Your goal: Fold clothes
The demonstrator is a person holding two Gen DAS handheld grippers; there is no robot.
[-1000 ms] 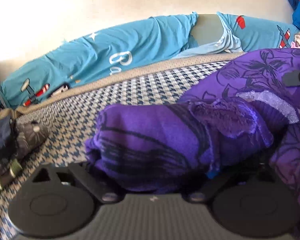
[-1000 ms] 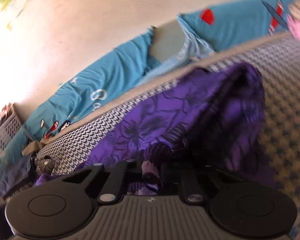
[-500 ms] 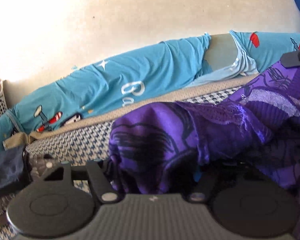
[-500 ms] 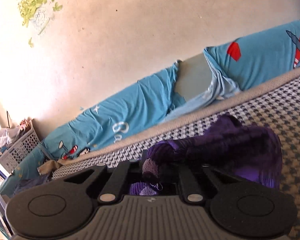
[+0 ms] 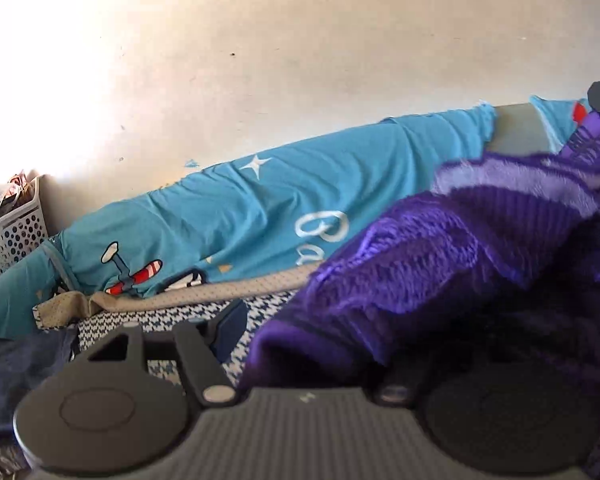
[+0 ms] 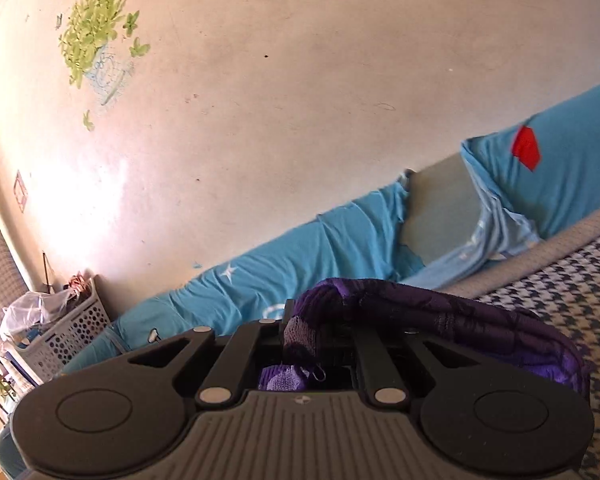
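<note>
A purple knitted garment (image 5: 440, 280) with a dark pattern fills the right half of the left wrist view. It lies bunched between the jaws of my left gripper (image 5: 308, 328) and covers the right finger. The left finger (image 5: 229, 324) stands bare, and the bed's check pattern shows between it and the cloth. In the right wrist view my right gripper (image 6: 298, 322) is shut on a fold of the same garment (image 6: 440, 316). The rest of the cloth trails off to the right above the checked bed cover (image 6: 572, 292).
Blue printed bedding (image 5: 260, 216) runs along the pale wall behind the bed. A white perforated basket (image 6: 66, 338) full of things stands at the far left by the wall. Dark blue cloth (image 5: 16, 372) lies at the bed's left end.
Both grippers have risen and tipped upward, so more wall shows. The garment has come up off the bed with them. The left jaws narrowed, and the cloth has slid away from the left finger.
</note>
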